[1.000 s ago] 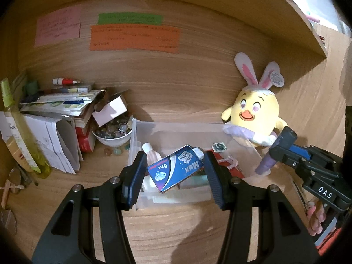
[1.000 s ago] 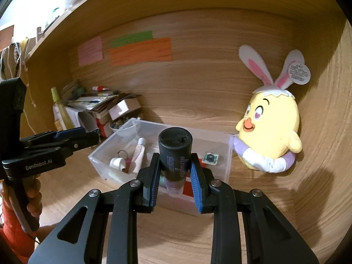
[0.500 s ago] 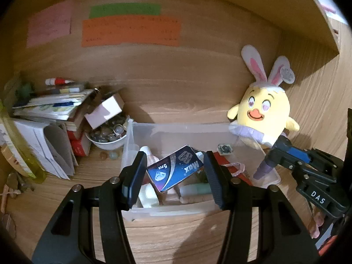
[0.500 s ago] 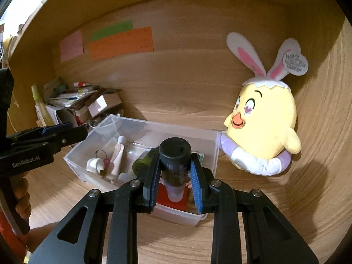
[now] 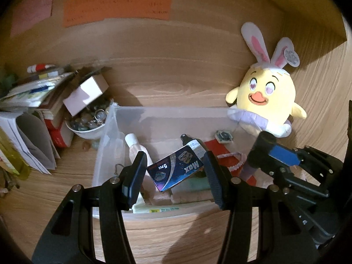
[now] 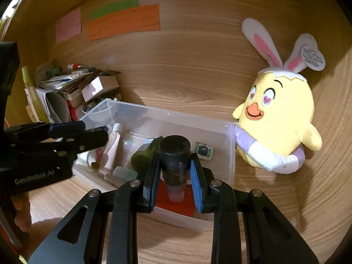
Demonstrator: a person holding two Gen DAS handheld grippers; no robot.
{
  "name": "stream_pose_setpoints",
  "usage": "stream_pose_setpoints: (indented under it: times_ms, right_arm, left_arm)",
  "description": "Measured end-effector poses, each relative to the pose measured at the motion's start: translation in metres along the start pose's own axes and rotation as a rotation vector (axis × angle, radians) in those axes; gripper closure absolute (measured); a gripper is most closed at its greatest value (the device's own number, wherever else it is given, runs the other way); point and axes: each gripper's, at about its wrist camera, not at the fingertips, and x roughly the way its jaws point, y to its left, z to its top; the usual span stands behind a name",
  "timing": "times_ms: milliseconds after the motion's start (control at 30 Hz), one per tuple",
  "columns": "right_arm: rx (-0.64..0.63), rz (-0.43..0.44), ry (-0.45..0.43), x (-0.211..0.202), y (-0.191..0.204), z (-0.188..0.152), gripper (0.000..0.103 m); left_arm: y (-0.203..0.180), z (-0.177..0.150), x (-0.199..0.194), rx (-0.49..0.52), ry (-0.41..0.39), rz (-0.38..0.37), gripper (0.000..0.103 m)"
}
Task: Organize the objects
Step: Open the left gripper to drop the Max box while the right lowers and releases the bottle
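Observation:
A clear plastic bin [image 5: 110, 132] [image 6: 228, 154] sits on the wooden desk and holds several small items: a pale tube [image 5: 136, 147] [image 6: 114, 145], a red pouch [image 5: 222, 154], a small green chip [image 6: 203, 150]. My left gripper [image 5: 173, 176] is shut on a dark blue "Max" box [image 5: 176, 169], tilted, above the bin's front half. My right gripper [image 6: 173, 176] is shut on a black-capped tube [image 6: 176, 162], cap toward the camera, over the bin's near right part. It also shows in the left wrist view [image 5: 261, 154].
A yellow bunny-eared plush [image 5: 266, 103] [image 6: 279, 123] leans on the back wall right of the bin. A white bowl of trinkets [image 5: 88, 123], a small cardboard box [image 5: 85, 92] and stacked books and papers [image 5: 33, 101] crowd the left. Sticky notes [image 6: 123, 19] hang on the wall.
Both grippers have moved forward and down over the bin with their objects still held. The tube now hangs lower inside the bin's right end.

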Motion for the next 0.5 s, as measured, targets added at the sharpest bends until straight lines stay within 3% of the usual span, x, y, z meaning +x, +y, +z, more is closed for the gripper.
stream_pose_setpoints:
  times_ms: [500]
  right_arm:
    - [0.022,0.089,0.098,0.03,0.01,-0.003,0.069]
  left_arm:
    - [0.012,-0.002,0.009,-0.043,0.045,-0.057,0.05]
